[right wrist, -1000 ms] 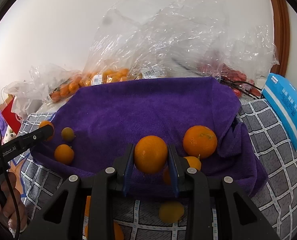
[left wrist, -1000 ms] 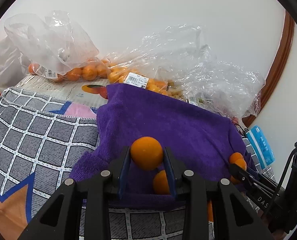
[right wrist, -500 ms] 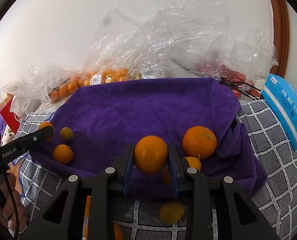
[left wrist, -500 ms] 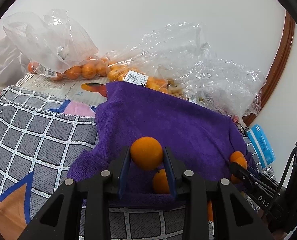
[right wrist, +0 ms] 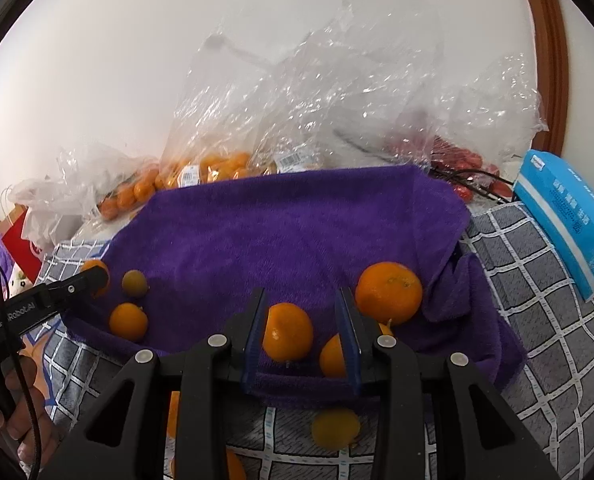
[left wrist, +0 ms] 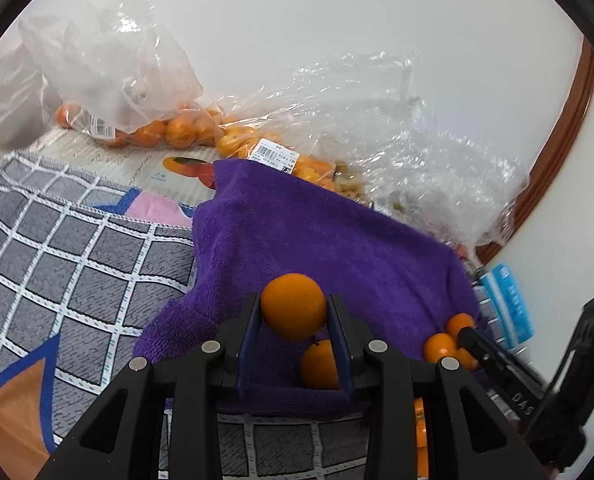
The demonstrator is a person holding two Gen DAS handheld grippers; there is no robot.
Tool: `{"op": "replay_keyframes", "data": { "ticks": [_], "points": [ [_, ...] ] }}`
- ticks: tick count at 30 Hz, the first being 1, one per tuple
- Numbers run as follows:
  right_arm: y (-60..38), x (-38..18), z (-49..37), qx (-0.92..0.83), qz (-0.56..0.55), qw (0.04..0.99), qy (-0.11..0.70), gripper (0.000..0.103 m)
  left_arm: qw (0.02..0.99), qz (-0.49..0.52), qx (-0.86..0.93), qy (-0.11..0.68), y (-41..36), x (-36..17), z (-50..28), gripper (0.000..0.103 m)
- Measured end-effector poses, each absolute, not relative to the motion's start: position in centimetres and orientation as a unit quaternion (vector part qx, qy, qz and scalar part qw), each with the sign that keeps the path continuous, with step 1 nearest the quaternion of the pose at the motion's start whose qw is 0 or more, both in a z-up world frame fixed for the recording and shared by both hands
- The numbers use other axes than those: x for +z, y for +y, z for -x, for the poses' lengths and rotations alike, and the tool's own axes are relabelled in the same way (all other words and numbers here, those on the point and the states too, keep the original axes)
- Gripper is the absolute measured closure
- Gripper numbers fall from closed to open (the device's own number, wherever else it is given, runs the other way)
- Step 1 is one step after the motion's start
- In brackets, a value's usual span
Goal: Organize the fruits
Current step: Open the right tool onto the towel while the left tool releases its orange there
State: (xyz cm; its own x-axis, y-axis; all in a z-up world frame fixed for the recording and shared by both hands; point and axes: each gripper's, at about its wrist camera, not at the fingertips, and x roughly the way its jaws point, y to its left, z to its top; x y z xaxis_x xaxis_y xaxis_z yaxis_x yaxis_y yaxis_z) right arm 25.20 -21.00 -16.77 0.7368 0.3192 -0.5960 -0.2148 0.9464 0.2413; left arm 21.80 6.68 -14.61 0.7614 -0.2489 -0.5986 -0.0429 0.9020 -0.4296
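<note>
Left gripper (left wrist: 294,314) fingers clamped on a small orange (left wrist: 293,306), held above the near edge of the purple towel (left wrist: 317,236). Another orange (left wrist: 319,364) sits on the towel right below it. Right gripper (right wrist: 301,320) fingers spread wide; a mandarin (right wrist: 287,332) sits between them against the left finger, gap to the right one, whether it's resting on the towel can't be told. Bigger orange (right wrist: 389,292) just right of the right finger, on the towel. Two small fruits (right wrist: 129,320) near the towel's left edge. Behind the towel: clear plastic bags of oranges (right wrist: 213,168); blue box (right wrist: 565,224) far right on the checked grey cloth (right wrist: 537,320).
</note>
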Motion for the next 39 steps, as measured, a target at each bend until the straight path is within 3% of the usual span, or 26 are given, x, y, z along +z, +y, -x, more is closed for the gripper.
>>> {"op": "replay_keyframes", "data": {
  "ticks": [23, 39],
  "points": [
    [-21.9, -16.3, -24.8, 0.138, -0.099, 0.931, 0.324, 0.068, 0.912, 0.187, -0.037, 0.363, 5.6, -15.1, -22.2, 0.071],
    [-21.5, -16.3, -24.6, 0.099, -0.059, 0.925, 0.362, 0.068, 0.922, 0.171, -0.031, 0.347, 5.3, -14.2, -21.4, 0.063]
  ]
}}
